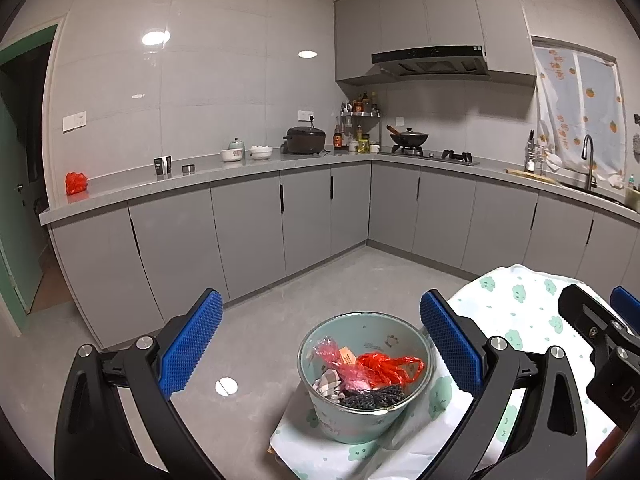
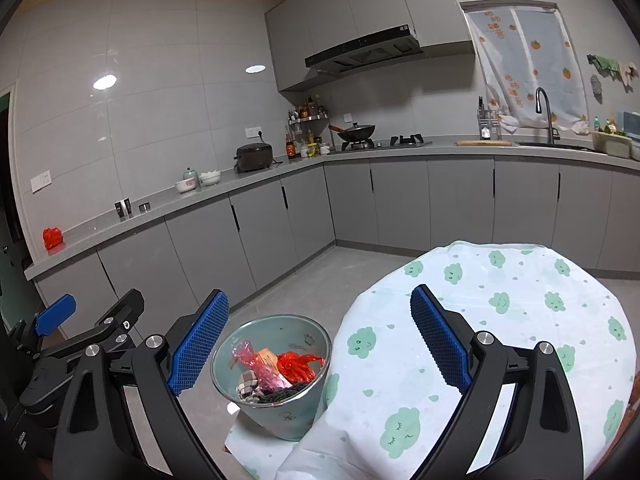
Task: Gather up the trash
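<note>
From the left wrist we see our left gripper point(image 1: 320, 344) spread wide with nothing between its blue pads point(image 1: 188, 344). The bin point(image 1: 360, 380) stands upright just ahead, slightly right of centre between the pads, its open mouth facing up and its long axis vertical. It sits at the edge of the cloth-covered surface point(image 1: 520, 312). Inside lie a red bag point(image 1: 390, 366), pink wrap point(image 1: 344, 364) and a dark scrap point(image 1: 372, 396). Our right gripper point(image 1: 608, 320) shows at the far right. Well ahead on the counter point(image 1: 256, 168) lies another red bag point(image 1: 76, 183).

From the right wrist, our right gripper point(image 2: 320, 344) also gapes wide and holds nothing. The bin point(image 2: 276, 376) stands upright just inside its left pad point(image 2: 198, 346); the surface point(image 2: 500, 320) spreads ahead and right.
</note>
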### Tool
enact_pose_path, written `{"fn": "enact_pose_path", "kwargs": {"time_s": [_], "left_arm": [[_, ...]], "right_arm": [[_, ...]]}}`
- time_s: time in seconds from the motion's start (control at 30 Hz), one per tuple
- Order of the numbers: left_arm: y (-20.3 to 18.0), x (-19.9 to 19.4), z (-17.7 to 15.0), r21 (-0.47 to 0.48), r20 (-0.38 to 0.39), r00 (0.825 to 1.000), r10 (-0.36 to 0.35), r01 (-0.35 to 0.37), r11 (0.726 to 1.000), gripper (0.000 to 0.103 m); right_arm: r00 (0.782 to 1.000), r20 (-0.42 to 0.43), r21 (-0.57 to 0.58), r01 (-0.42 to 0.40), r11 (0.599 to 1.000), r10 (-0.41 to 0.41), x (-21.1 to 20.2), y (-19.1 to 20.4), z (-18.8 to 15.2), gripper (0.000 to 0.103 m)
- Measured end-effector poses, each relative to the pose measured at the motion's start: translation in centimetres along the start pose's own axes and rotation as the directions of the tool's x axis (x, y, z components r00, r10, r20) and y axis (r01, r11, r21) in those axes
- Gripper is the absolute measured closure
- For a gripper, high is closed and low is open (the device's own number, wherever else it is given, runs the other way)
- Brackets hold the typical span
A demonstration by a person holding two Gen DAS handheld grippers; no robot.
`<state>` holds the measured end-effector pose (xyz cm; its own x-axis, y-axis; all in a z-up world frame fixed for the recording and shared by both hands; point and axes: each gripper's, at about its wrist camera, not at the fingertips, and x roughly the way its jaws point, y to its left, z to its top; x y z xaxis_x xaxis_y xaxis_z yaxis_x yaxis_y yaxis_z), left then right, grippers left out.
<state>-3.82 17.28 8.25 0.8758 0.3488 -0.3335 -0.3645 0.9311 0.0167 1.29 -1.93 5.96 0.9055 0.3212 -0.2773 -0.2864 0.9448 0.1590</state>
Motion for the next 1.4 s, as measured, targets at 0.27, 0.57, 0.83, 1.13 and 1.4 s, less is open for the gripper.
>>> {"fn": "enact_pose_path", "kwargs": {"time_s": [0.27, 0.57, 0.83, 1.13, 1.4], "left_arm": [[0.0, -0.3, 0.1, -0.004, 0.012, 1.0, -0.003, 0.003, 1.0, 0.005], [0.0, -0.5, 0.2, 0.0, 0.032, 0.999, 0.012, -0.012, 1.0, 0.005], [0.3, 0.1, 0.0, -0.004, 0.018, 1.0, 0.019, -0.019, 1.0, 0.006], [-0.9, 0.3, -0.2, 0.059, 0.013, 1.0, 0.006, -0.006, 0.998, 0.006], [-0.8, 0.3, -0.1, 0.052, 0.01, 1.0, -0.015, 0.014, 0.999, 0.005]], "right_arm": [[1.0, 0.003, -0.002, 0.003, 1.0, -0.003, -0.1, 0.0, 0.0, 0.012], [1.0, 0.005, -0.002, 0.006, 1.0, -0.006, -0.3, 0.0, 0.1, 0.012], [1.0, 0.004, -0.006, 0.012, 1.0, -0.012, -0.4, 0.0, 0.1, 0.01], [1.0, -0.001, 0.0, 0.017, 1.0, -0.017, -0.5, -0.1, 0.1, 0.01], [1.0, -0.008, 0.003, 0.028, 1.0, -0.028, -0.2, -0.1, 0.1, 0.009]]}}
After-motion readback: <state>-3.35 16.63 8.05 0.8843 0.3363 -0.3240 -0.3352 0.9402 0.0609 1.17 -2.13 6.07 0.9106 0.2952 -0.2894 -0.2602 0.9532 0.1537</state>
